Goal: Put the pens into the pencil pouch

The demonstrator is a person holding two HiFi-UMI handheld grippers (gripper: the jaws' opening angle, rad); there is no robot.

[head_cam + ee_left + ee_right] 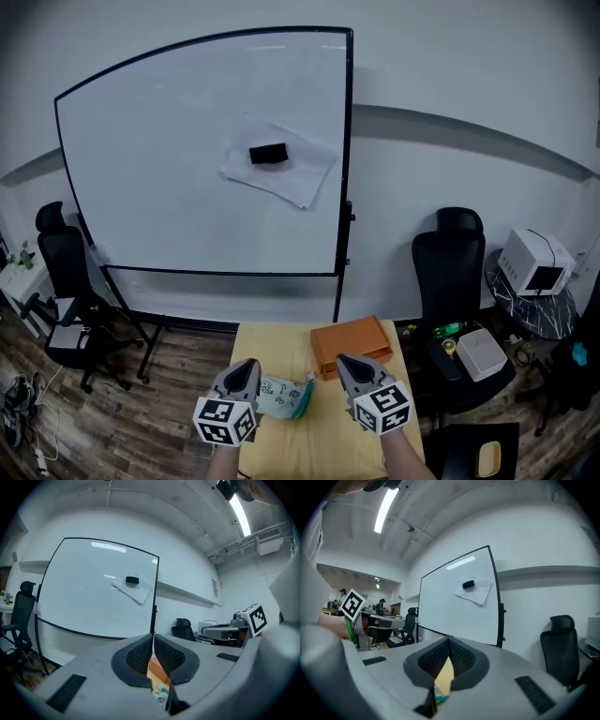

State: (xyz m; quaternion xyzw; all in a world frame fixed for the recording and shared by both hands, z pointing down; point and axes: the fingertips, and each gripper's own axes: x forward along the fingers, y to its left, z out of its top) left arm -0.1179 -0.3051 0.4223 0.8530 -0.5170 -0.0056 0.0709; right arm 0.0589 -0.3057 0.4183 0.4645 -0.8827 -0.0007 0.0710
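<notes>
Both claws are up over the counter (272, 349) now, and the orange box (351, 343) at its far edge is our landmark. The left claw (248, 367) hangs nearer than the box and off to its left, jaws pressed together with nothing between them. The right claw (345, 364) sits just on the near side of the box, tips closed and empty as well. Between the two, in front of the box and a touch to its left, lies the pencil pouch (284, 396) – pale, with a teal end. It carries small dark print that is too small to read, and I can't tell whether a pen lies with it.

Beyond the box stands the whiteboard (206, 150), with a sheet of paper (292, 180) pinned under a black eraser (268, 154). Right of the box there's a black office chair (450, 272), then a white appliance (534, 261). Each claw's cube shows square black-and-white markers – no words on them.
</notes>
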